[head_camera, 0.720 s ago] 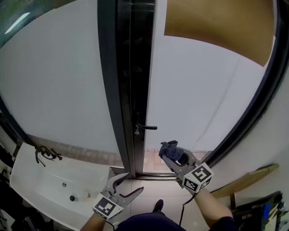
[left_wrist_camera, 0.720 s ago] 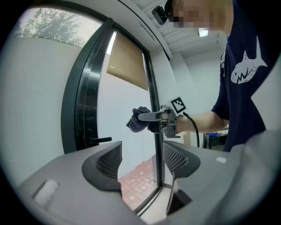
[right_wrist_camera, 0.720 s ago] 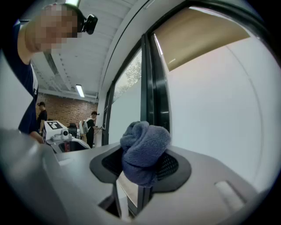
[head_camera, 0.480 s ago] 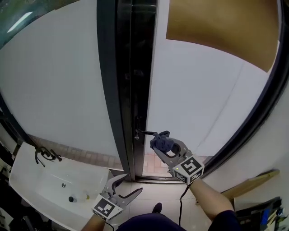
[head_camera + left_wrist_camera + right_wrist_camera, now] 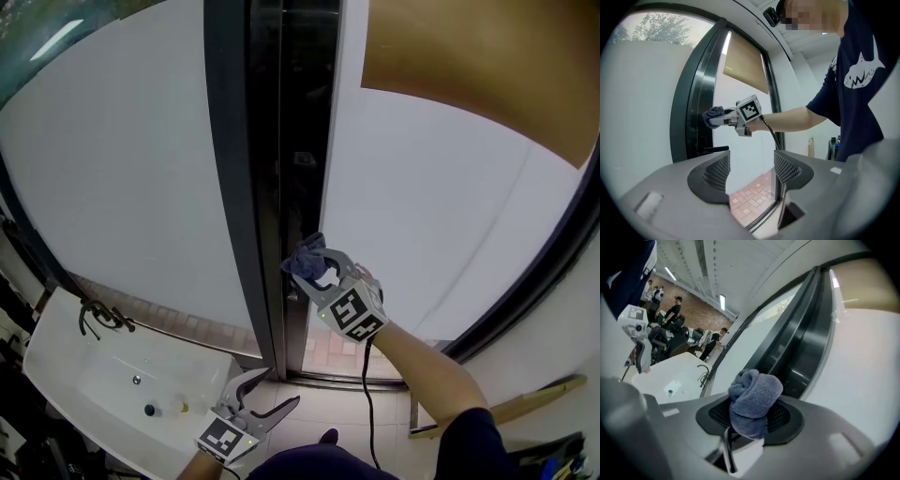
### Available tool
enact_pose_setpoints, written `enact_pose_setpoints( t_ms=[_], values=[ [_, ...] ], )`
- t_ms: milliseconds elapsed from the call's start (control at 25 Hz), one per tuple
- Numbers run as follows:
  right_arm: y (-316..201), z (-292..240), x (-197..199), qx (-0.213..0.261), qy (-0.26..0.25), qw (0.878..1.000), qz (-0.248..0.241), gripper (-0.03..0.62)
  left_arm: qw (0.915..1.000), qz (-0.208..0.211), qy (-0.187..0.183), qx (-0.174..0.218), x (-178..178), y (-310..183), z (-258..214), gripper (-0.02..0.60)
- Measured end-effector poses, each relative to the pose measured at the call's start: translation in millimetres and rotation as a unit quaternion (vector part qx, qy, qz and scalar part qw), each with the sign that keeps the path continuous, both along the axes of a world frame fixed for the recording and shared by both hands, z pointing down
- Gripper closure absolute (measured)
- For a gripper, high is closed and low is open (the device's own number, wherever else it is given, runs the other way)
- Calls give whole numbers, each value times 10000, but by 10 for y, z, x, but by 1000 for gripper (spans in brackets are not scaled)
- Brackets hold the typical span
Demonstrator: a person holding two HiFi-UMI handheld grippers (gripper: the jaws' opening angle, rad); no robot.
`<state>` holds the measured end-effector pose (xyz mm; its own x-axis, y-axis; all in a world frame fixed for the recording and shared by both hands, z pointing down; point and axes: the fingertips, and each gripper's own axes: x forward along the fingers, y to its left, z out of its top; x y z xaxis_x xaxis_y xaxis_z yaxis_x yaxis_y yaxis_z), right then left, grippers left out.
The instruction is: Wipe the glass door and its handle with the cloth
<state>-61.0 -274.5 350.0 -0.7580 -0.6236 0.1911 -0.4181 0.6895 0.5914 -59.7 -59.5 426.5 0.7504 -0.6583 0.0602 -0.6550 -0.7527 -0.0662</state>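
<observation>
The frosted glass door (image 5: 422, 216) stands in a dark frame (image 5: 281, 141). My right gripper (image 5: 314, 267) is shut on a bunched blue-grey cloth (image 5: 305, 255), held against the door's left edge at handle height; the cloth hides the handle in the head view. In the right gripper view the cloth (image 5: 754, 399) bulges out between the jaws, close to the dark frame (image 5: 801, 357). The left gripper view shows the black handle (image 5: 715, 149) just below the cloth (image 5: 712, 114). My left gripper (image 5: 267, 398) hangs low, open and holding nothing.
A white sink (image 5: 56, 375) with a black tap (image 5: 98, 319) sits at the lower left. A wooden board (image 5: 497, 412) leans at the lower right. A brown blind (image 5: 487, 75) covers the top of the door. Brick paving (image 5: 328, 354) shows through its bottom.
My right gripper has carried the cloth up and to the left, from in front of the lower glass to the door's edge at the handle. The left gripper has barely moved.
</observation>
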Motion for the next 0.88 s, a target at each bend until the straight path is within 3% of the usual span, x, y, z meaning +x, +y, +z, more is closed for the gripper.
enact_pose_setpoints(
  t_ms=[160, 280, 360, 600, 880],
  values=[
    [-229, 170, -178, 923, 1209, 9882, -151, 424, 9999, -132, 44, -30, -21, -55, 3, 293],
    [-345, 296, -297, 1714, 2177, 9602, -352, 424, 9998, -190, 52, -70, -28, -89, 30, 293],
    [-426, 384, -339, 1938, 2592, 9453, -411, 424, 9997, -210, 66, -70, -21, -120, 43, 293],
    [-519, 505, -281, 2044, 2884, 9350, -278, 427, 9998, -191, 35, -77, 30, -195, 63, 293],
    [-506, 501, 91, 1850, 2798, 9420, 94, 428, 9999, -27, 28, -98, 135, -223, 66, 293]
  ],
)
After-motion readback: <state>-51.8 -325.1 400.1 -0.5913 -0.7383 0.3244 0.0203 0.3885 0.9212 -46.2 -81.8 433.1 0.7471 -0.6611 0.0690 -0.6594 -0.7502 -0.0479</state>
